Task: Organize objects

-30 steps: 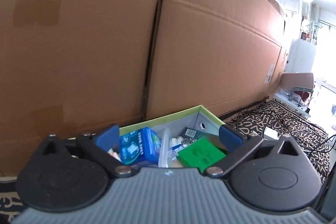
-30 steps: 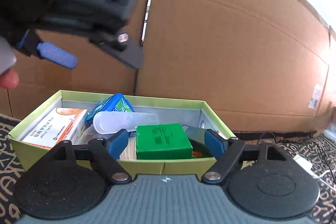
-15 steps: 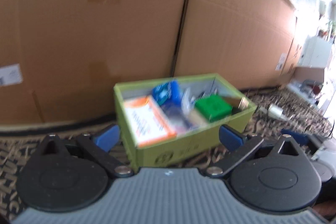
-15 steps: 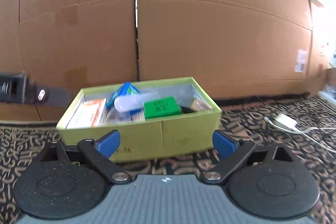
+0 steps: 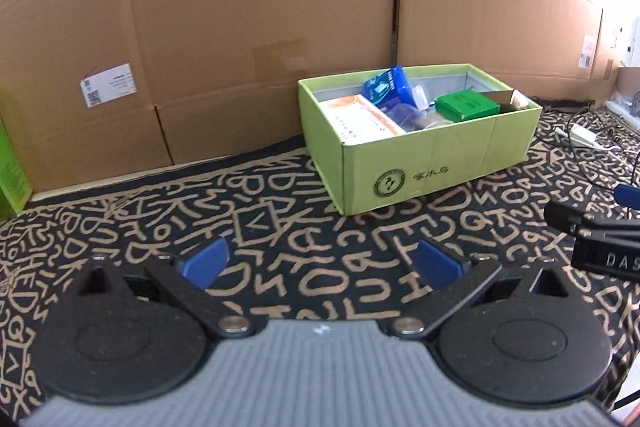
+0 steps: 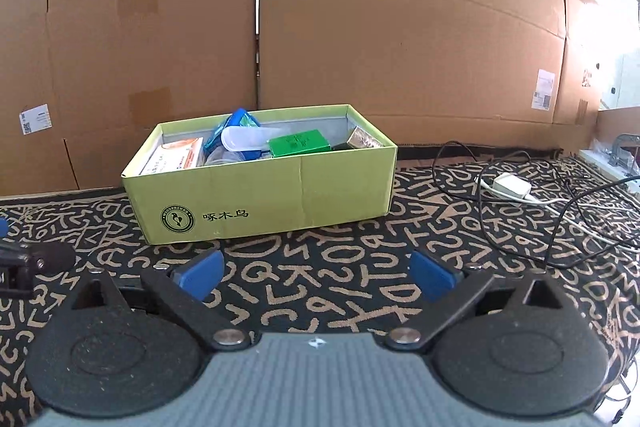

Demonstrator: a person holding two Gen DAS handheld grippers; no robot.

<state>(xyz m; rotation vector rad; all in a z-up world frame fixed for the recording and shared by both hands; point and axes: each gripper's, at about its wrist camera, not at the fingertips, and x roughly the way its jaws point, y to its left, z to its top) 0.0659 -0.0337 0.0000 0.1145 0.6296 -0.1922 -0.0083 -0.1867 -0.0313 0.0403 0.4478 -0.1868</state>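
A lime-green cardboard box (image 5: 436, 163) (image 6: 272, 195) stands on the patterned rug against the cardboard wall. Inside it lie an orange-and-white carton (image 5: 360, 121) (image 6: 176, 157), a blue packet (image 5: 386, 87) (image 6: 236, 123), a clear plastic container (image 6: 248, 139) and a small green box (image 5: 466, 105) (image 6: 300, 143). My left gripper (image 5: 320, 263) is open over bare rug, well short of the box. My right gripper (image 6: 316, 273) hangs in front of the box, its jaws opening with nothing between them. Part of the right gripper (image 5: 600, 239) shows at the left wrist view's right edge.
Tall cardboard sheets (image 5: 260, 27) (image 6: 400, 47) close off the back. Black and white cables with a white adapter (image 6: 510, 185) (image 5: 584, 135) lie on the rug to the right of the box. A green object (image 5: 10, 171) stands at the far left.
Both grippers have drawn back from over the box to the rug in front of it. The right gripper's jaws have spread wider. The box contents have not moved.
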